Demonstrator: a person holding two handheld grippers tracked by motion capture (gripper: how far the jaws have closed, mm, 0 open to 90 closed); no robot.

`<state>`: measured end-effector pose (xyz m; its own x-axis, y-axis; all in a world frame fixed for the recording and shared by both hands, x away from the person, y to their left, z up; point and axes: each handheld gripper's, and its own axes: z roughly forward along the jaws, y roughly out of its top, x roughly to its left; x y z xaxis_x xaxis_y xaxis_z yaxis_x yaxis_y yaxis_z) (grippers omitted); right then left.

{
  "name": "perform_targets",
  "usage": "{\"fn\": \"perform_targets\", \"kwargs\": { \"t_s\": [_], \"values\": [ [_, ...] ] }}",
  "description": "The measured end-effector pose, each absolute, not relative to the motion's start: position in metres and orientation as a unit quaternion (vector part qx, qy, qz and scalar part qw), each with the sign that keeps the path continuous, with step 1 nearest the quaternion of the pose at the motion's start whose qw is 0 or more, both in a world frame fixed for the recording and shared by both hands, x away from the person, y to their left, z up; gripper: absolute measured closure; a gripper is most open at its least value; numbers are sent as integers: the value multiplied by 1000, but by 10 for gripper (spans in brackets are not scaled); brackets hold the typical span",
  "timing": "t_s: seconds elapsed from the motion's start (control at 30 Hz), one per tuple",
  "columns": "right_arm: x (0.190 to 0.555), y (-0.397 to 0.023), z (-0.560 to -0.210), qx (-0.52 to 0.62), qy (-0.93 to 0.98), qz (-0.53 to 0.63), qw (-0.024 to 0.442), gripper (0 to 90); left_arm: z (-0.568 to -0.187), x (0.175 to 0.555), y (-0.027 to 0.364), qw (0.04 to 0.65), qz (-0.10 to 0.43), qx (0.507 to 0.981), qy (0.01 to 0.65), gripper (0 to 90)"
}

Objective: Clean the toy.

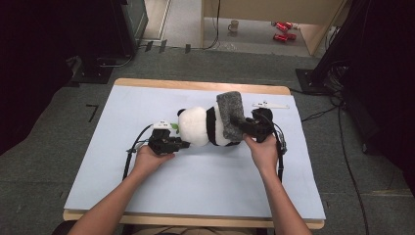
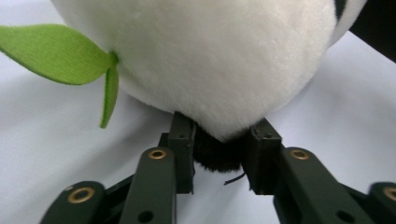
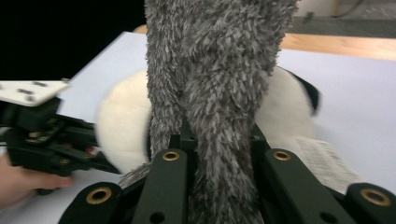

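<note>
The left gripper (image 1: pixel 182 145) lies at the left end of the plush panda (image 1: pixel 203 127), its jaws closed on a small black tuft (image 2: pixel 218 154) under the white head; a green felt leaf (image 2: pixel 56 53) sticks out just left of and above the jaws. To the right, the right gripper (image 1: pixel 243 126) is clamped tight on a grey shaggy cloth (image 3: pixel 219 84) draped over the panda's body directly ahead of its jaws. Everything sits on the pale blue mat (image 1: pixel 195 181).

We see a wooden table (image 1: pixel 195 84) covered by a pale blue sheet (image 1: pixel 195 181); a plush panda (image 1: pixel 198 126) lies on it
</note>
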<state>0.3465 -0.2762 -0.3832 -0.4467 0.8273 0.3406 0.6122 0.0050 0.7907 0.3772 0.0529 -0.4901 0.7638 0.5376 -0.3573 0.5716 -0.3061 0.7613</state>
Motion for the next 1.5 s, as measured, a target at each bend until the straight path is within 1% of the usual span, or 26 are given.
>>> {"fn": "perform_targets", "kwargs": {
  "t_s": [0.07, 0.17, 0.33, 0.37, 0.43, 0.5, 0.57, 0.63, 0.73, 0.9, 0.97, 1.03, 1.23, 1.4, 1.5],
  "values": [
    [343, -267, -379, 502, 703, 493, 102, 779, -486, 375, 52, 483, -22, 806, 341, 722],
    [338, -247, -378, 481, 716, 500, 81, 778, -482, 371, 50, 477, -21, 811, 337, 733],
    [331, -205, -390, 445, 733, 515, 14, 779, -475, 366, 49, 475, -33, 809, 345, 743],
    [330, -196, -394, 438, 738, 514, 8, 779, -473, 365, 50, 474, -36, 809, 345, 745],
    [328, -182, -402, 428, 754, 498, 6, 778, -470, 362, 50, 474, -40, 810, 343, 750],
    [328, -174, -411, 427, 769, 475, 18, 777, -466, 360, 53, 470, -41, 812, 344, 757],
    [331, -176, -421, 431, 766, 477, 14, 777, -466, 359, 56, 465, -46, 814, 345, 765],
    [331, -177, -421, 431, 769, 472, 17, 778, -466, 359, 58, 463, -47, 815, 345, 770],
    [328, -175, -420, 413, 793, 444, 61, 778, -467, 362, 62, 459, -47, 816, 349, 772],
    [329, -190, -422, 435, 794, 414, 98, 781, -468, 371, 80, 457, -45, 810, 364, 773],
    [333, -204, -422, 448, 781, 427, 85, 783, -467, 373, 82, 456, -40, 813, 359, 772],
    [333, -215, -419, 461, 771, 431, 81, 782, -466, 374, 81, 457, -37, 816, 352, 772],
    [332, -239, -414, 479, 759, 430, 97, 781, -467, 380, 83, 460, -42, 811, 359, 769],
    [334, -263, -418, 506, 741, 429, 107, 778, -467, 380, 79, 462, -35, 815, 347, 766],
    [334, -273, -420, 519, 734, 423, 113, 778, -468, 381, 79, 463, -39, 813, 350, 766]
  ]
}}
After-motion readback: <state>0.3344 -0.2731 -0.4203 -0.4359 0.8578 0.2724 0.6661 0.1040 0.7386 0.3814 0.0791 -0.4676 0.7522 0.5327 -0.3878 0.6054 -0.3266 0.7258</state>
